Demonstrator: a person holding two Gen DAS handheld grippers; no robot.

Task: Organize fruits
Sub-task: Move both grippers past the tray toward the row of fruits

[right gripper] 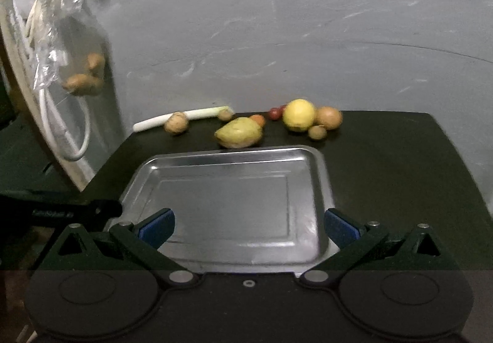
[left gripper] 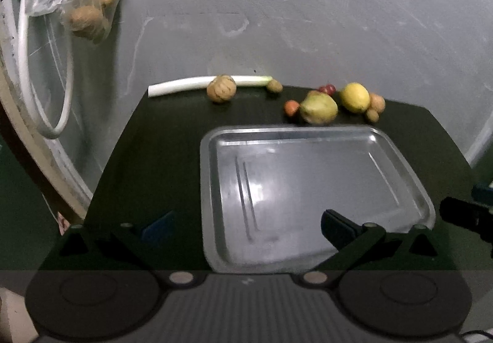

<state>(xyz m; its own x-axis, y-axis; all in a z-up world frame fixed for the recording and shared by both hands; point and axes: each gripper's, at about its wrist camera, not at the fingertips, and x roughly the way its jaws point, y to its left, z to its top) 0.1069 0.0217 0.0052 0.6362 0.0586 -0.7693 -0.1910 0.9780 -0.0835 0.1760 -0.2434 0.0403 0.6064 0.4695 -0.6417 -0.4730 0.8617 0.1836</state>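
Observation:
A bare steel tray (left gripper: pixel 409 173) (right gripper: pixel 320 176) lies on a dark table. Behind it along the wall sit a green-yellow mango (left gripper: pixel 319 108) (right gripper: pixel 238 132), a yellow lemon (left gripper: pixel 355 97) (right gripper: pixel 299 114), a small orange fruit (left gripper: pixel 291 107) (right gripper: pixel 258 119), small red fruits (left gripper: pixel 327 89) (right gripper: pixel 275 113), a brown onion (right gripper: pixel 329 117) and small brown kiwi-like fruits (left gripper: pixel 372 115) (right gripper: pixel 317 131). My left gripper (left gripper: pixel 248 226) hovers open over the tray's near left edge. Over the tray's near edge, my right gripper (right gripper: pixel 249 224) is open too, with nothing between its fingers.
A white leek (left gripper: pixel 197 83) (right gripper: pixel 181 117) lies at the back left with a tan walnut-like ball (left gripper: pixel 221 88) (right gripper: pixel 176 123) against it. A plastic bag of brown tubers (left gripper: pixel 87 13) (right gripper: pixel 83 78) hangs on the wall at left beside a white hose (left gripper: pixel 46 115). The grey wall stands close behind.

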